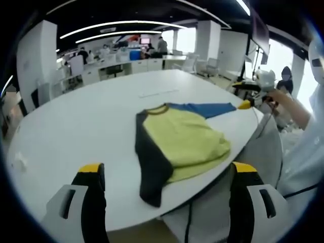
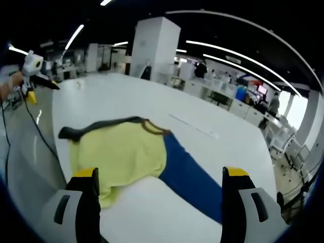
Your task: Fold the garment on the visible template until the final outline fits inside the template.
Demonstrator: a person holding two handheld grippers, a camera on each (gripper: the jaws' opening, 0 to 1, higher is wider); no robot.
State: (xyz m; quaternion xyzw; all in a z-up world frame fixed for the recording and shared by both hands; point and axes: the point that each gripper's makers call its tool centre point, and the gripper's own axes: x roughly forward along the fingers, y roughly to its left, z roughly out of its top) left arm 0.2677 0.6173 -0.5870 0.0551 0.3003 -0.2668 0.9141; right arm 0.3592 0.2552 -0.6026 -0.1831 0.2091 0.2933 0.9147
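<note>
The shirt point(image 1: 177, 144) lies flat on the white desk point(image 1: 76, 136), just ahead of both grippers. Left gripper point(image 1: 167, 174) and right gripper point(image 2: 159, 177) are wide apart, holding nothing. Prob. between folds. Next: grab the blue sleeve point(image 2: 190, 179) & fold it in.

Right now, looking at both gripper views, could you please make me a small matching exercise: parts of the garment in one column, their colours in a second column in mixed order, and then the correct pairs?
Column 1
1. body of the garment
2. sleeve stretched toward the right tool
3. sleeve lying toward the left tool
4. table

Column 2
a. white
b. blue
c. yellow-green
d. black

Pairs: 1-c, 2-b, 3-d, 4-a
</note>
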